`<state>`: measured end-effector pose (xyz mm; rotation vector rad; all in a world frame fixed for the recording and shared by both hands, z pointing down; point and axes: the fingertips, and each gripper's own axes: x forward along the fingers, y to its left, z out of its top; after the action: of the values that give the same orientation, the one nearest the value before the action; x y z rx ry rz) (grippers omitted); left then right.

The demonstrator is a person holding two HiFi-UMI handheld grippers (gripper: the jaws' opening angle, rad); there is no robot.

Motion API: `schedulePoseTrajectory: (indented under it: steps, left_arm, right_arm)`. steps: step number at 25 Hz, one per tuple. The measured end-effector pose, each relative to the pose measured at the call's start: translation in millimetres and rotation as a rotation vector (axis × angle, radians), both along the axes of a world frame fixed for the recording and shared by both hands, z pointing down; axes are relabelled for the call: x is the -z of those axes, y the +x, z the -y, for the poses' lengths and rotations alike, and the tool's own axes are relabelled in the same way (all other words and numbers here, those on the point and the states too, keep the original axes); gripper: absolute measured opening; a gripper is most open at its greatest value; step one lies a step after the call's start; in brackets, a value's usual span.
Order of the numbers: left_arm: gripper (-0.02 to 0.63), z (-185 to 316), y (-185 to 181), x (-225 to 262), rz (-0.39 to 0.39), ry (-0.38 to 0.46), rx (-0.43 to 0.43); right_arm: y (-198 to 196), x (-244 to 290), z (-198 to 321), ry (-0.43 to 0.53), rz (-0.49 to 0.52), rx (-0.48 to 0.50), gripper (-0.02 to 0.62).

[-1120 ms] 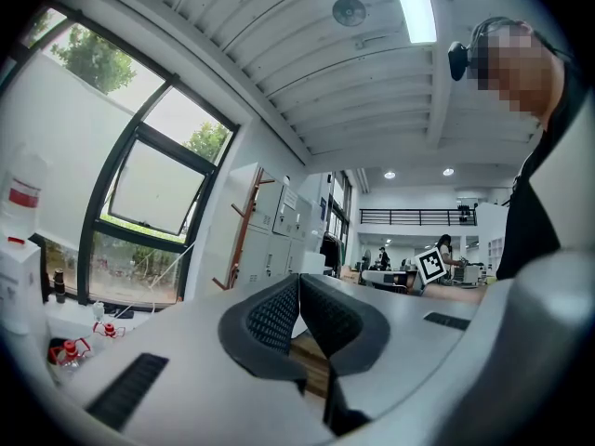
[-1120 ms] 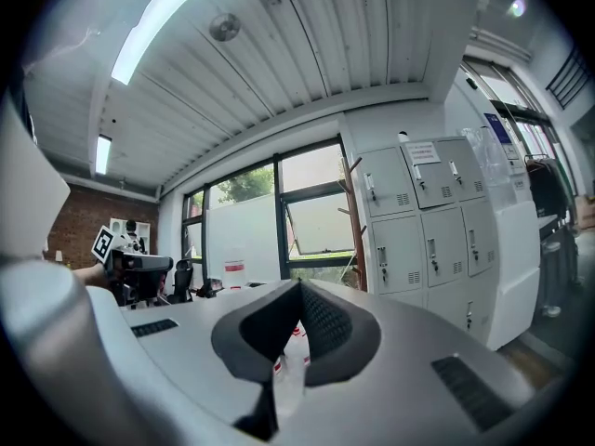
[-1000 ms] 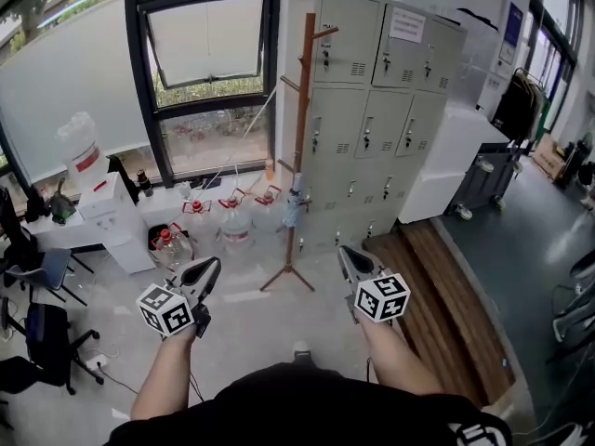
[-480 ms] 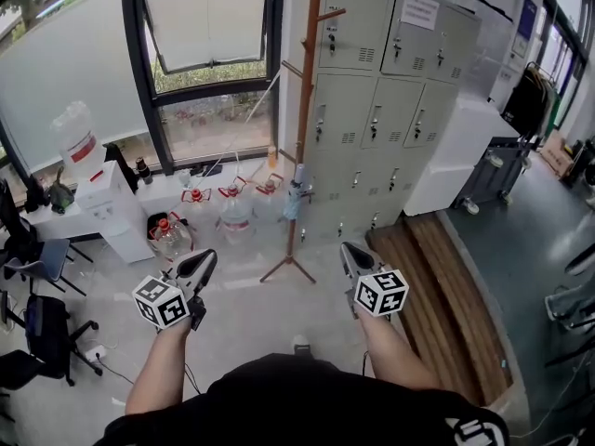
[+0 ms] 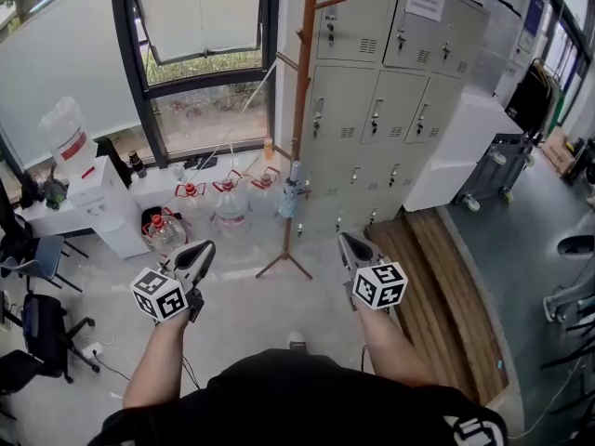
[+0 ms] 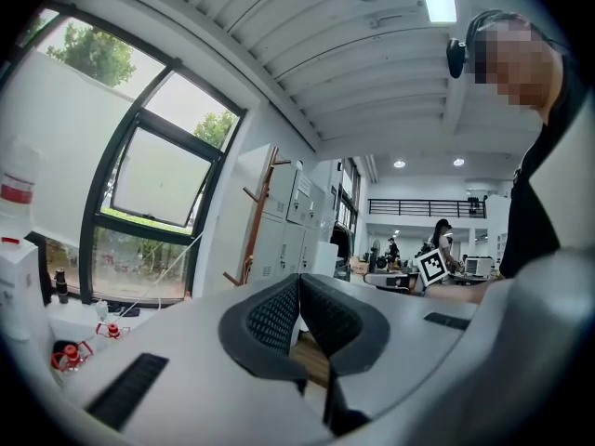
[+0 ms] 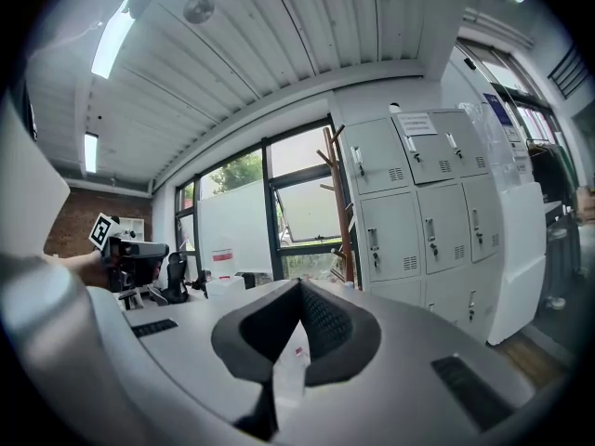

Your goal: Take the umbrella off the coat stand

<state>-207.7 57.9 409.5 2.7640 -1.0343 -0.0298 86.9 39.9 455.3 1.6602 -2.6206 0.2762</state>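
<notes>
Left gripper: the left gripper hung low at the left of the head view, marker cube toward the person. In its own view the dark ribbed jaws met at their tips with nothing between them.
Right gripper: the right gripper sat level with it on the other side. Its jaws were likewise pressed together at the tips and held nothing.
Coat stand: the wooden coat stand stood upright on splayed feet, its pole rising in front of the corner where the window meets the lockers. It was ahead of both grippers, between their lines, and well apart from each.
Umbrella: the umbrella was on the stand's lower part, a pale blue folded shape hanging close against the pole. At that size it probably hung from a low peg, though the peg itself could not be made out.
Floor: the pale grey floor ran from the person's feet to the stand. A strip of wooden planking lay along its right side, in front of the lockers.
Room: grey metal lockers filled the wall right of the stand, and a dark-framed window with its pane tilted open stood to the left.
Clutter: clear water bottles with red caps stood on the floor under the window. A white water dispenser and office chairs lined the left edge.
</notes>
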Motion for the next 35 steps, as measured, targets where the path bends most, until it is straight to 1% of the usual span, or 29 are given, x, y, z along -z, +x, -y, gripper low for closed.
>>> schedulePoseTrajectory:
  steps: [3, 7, 22, 29, 35]
  left_arm:
    - [0.021, 15, 5, -5, 0.001, -0.013, 0.001]
    - [0.021, 33, 2, -6, -0.004, -0.019, 0.022]
    - [0.021, 88, 4, -25, -0.016, -0.046, 0.061]
    - [0.021, 119, 9, -28, -0.009, -0.063, 0.076]
    - [0.021, 146, 17, -31, -0.005, -0.080, 0.098]
  right_arm:
    - [8, -3, 14, -0.011, -0.004, -0.002, 0.014]
    - [13, -5, 31, -0.019, -0.006, 0.000, 0.014]
    - [13, -24, 98, -0.051, -0.014, 0.041, 0.014]
    - [23, -33, 138, -0.082, -0.013, 0.032, 0.014]
    - [27, -40, 177, -0.111, -0.014, 0.057, 0.014]
